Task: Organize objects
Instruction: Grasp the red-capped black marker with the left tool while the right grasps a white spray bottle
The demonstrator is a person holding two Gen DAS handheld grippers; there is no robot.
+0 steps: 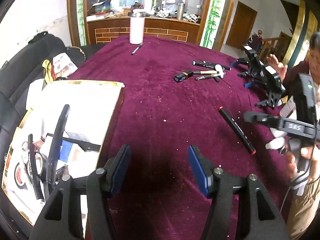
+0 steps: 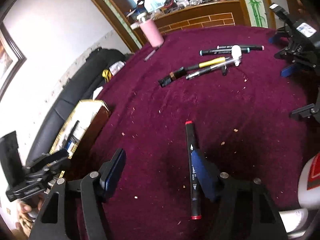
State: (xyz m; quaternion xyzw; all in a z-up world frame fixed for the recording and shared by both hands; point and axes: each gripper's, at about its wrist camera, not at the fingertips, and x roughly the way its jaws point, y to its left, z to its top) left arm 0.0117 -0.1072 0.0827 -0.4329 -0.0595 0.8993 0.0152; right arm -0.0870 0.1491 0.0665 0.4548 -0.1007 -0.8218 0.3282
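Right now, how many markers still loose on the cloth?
3. One red-capped marker lies by the right gripper, between its open jaws. Two more markers lie in the far pile beside the hammer. Others may be hidden in the box.

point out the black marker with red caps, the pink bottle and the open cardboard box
black marker with red caps [image 2: 190, 156], right wrist view, on its barrel
pink bottle [image 2: 152, 35], right wrist view, on its side wall
open cardboard box [image 1: 80, 100], left wrist view, on its raised white flap
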